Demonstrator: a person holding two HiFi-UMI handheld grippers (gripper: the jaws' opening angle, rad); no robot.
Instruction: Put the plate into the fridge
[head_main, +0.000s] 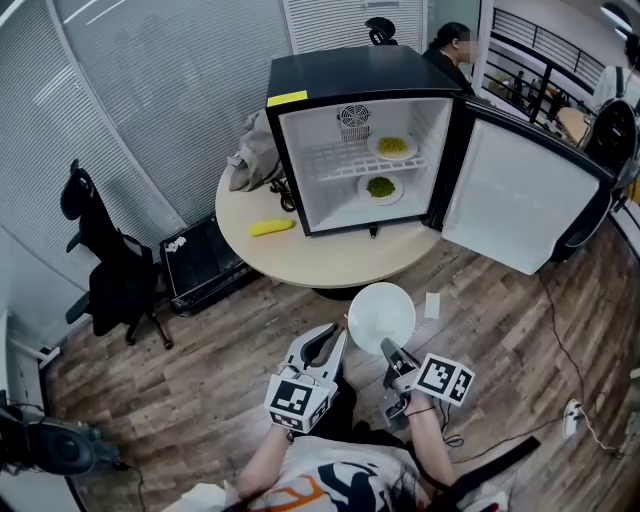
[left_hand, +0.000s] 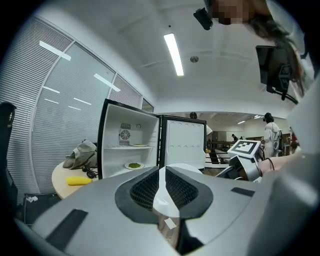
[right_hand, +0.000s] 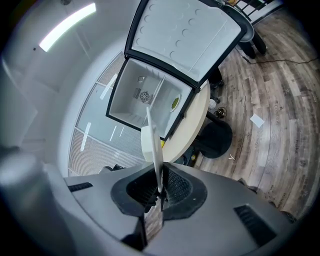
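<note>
person (head_main: 443, 62): partly hidden behind fridge (head_main: 350, 72) | green food (head_main: 380, 186): too small to identify

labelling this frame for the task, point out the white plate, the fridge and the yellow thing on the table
white plate (head_main: 381, 315), head view, middle of its face
fridge (head_main: 350, 72), head view, its black top
yellow thing (head_main: 271, 227), head view, its middle

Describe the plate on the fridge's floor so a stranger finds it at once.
On the round table stands a black fridge with its door open. Below its wire shelf, on the floor inside, sits a white plate. It holds green food, while the plate on the shelf above holds yellow food.
</note>
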